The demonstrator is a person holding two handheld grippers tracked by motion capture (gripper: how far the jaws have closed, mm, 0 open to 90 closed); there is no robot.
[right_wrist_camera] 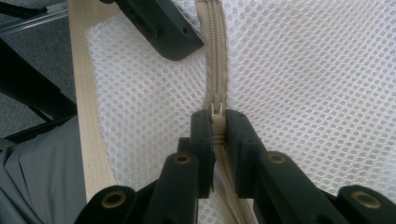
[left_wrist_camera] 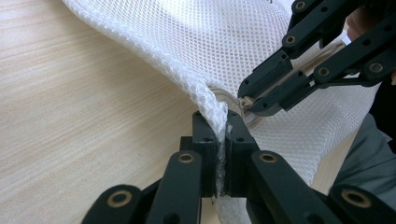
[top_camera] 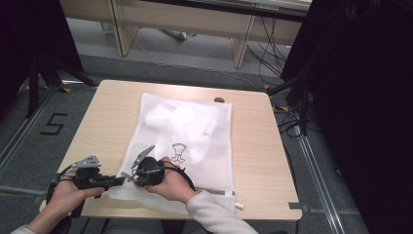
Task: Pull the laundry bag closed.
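Mesh bag (top_camera: pixel 195 131) lying on the desk (top_camera: pixel 107 112).
It is stretching from near the far edge to the near edge, where both grippers are sitting at its near left corner.

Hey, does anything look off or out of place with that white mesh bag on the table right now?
Nothing is damaged or spilled. The mesh bag hangs slightly over the table's near edge, its corner bunched up where the left gripper pinches it, while the right gripper clamps the zipper pull.

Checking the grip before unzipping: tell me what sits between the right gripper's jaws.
The right gripper has its jaws shut on the zipper pull of the white mesh bag, seen in the right gripper view.
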